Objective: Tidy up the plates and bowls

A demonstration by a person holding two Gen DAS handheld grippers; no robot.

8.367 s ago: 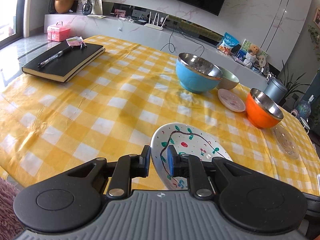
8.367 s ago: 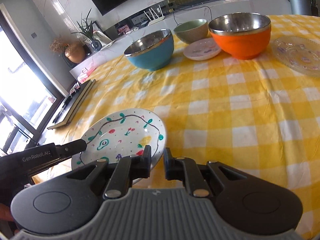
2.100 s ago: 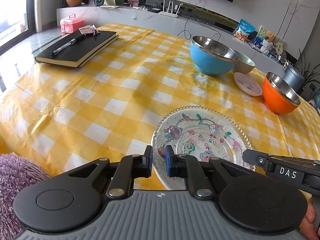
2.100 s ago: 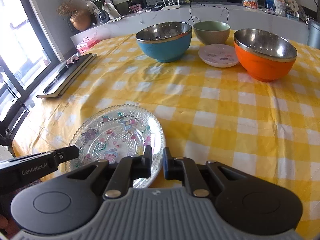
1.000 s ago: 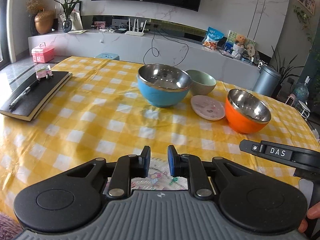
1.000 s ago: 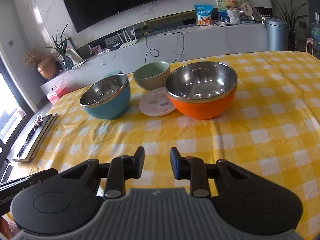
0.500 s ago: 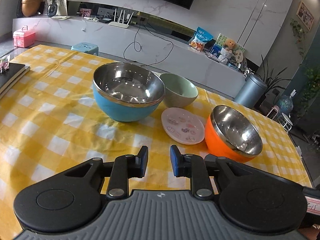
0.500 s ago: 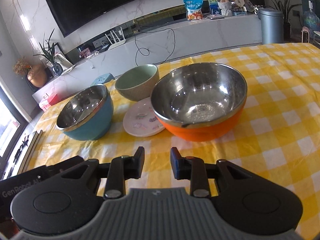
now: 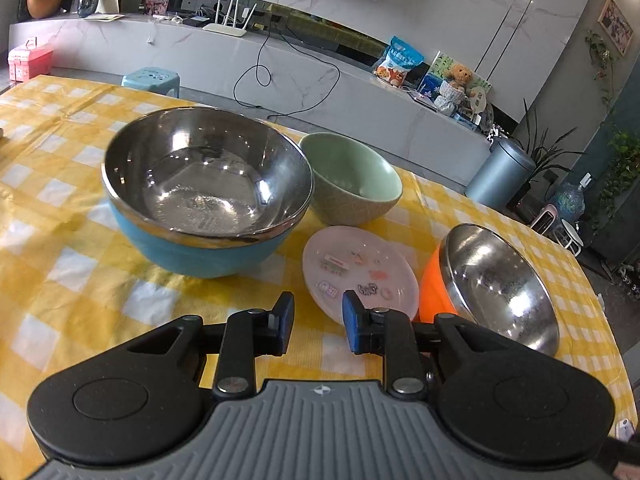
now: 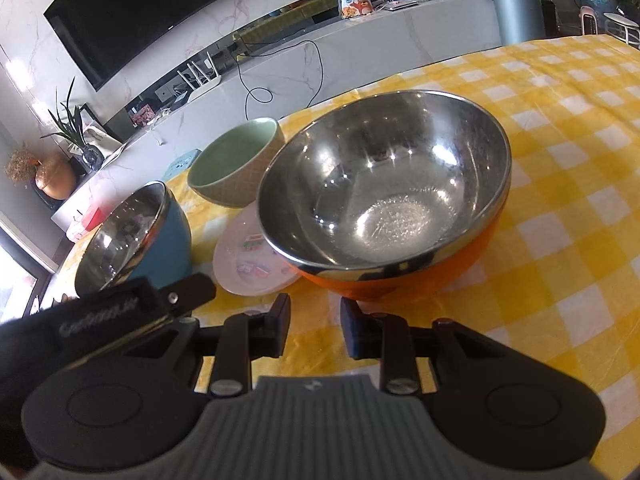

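Three upright bowls (image 9: 208,196) around saucer (image 9: 360,268)

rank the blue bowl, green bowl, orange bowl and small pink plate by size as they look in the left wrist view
1. blue bowl
2. orange bowl, partly hidden, so unsure against the blue
3. green bowl and pink plate look alike

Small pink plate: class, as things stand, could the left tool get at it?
Probably yes. The small pink plate lies flat just ahead of the open, empty left tool, nothing between them; the orange bowl crowds its right edge.
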